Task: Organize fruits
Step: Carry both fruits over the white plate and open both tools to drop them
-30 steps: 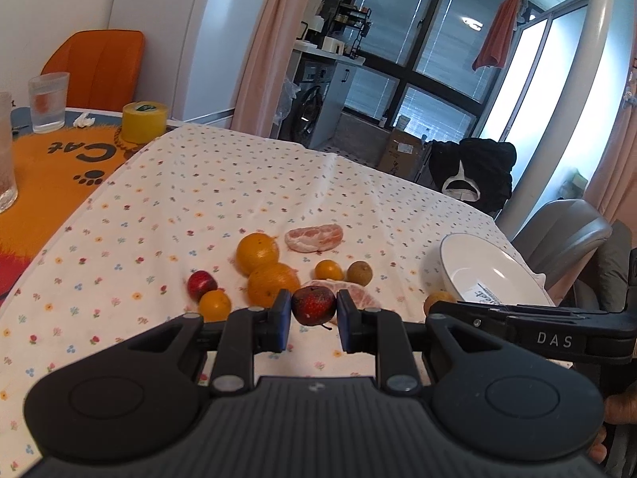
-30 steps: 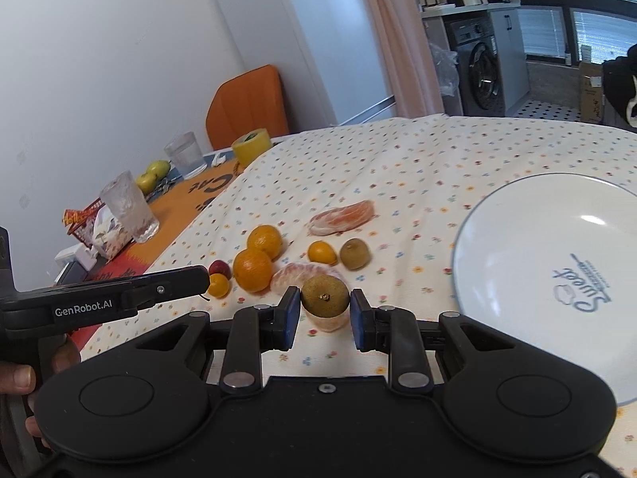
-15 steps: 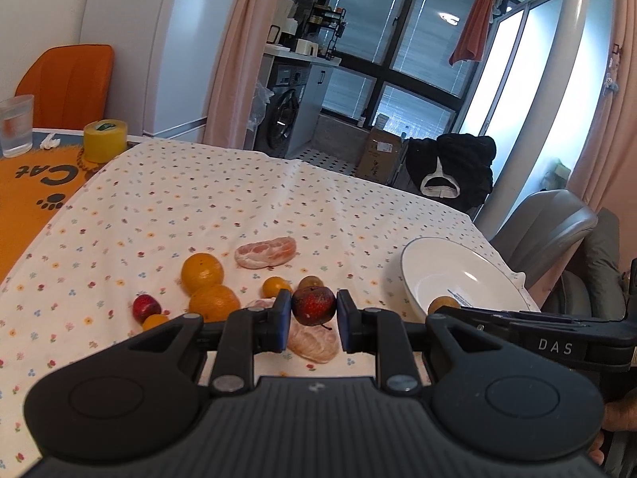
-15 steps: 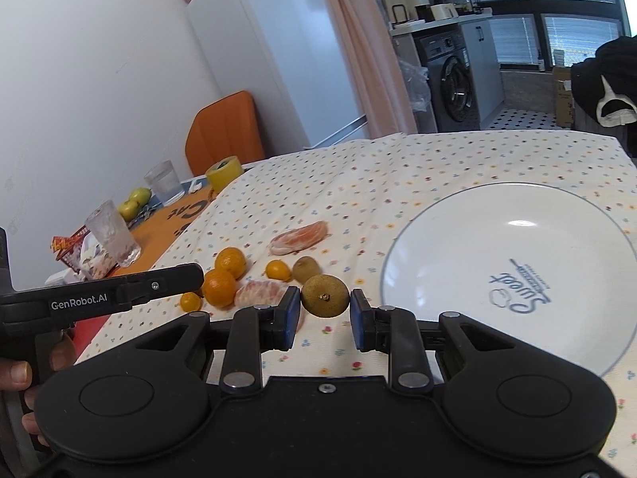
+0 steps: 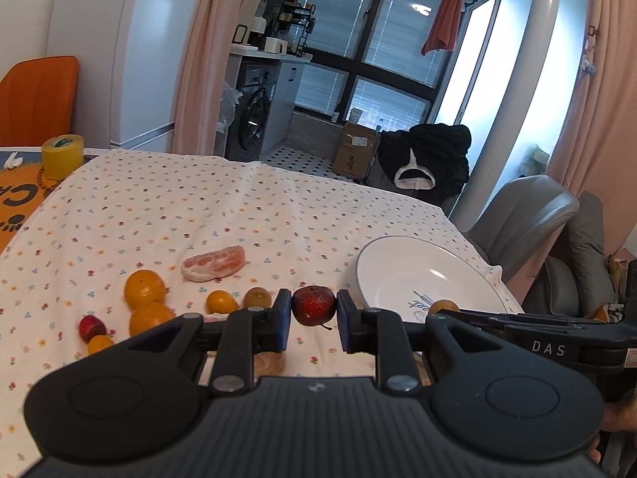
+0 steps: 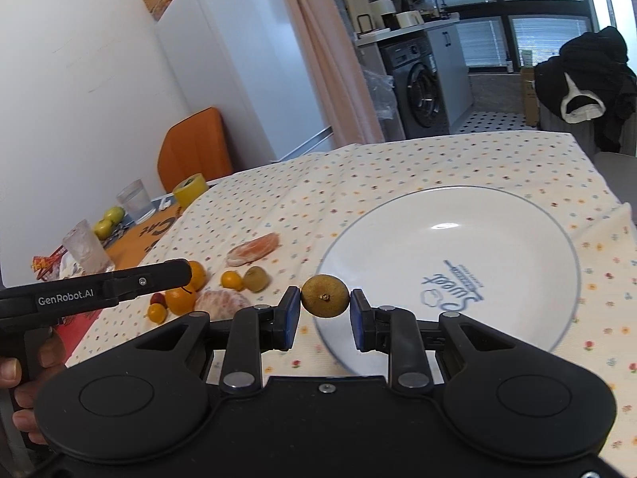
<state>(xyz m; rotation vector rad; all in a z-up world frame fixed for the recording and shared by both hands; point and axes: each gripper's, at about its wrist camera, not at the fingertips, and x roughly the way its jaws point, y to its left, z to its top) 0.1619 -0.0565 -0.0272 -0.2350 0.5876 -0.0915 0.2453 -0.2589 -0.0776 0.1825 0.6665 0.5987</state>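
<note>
White round plate with blue rim sitting empty at right of frame on floral-cloth worktop. Left gripper clamping small dark-red apple; right gripper pinching brownish-green round fruit at plate's near-left edge. Peeled citrus partly hidden behind gripper.

I am in a home dining area. My table wears a flowered tablecloth. Far behind it stand a fridge and a washing machine.
</note>
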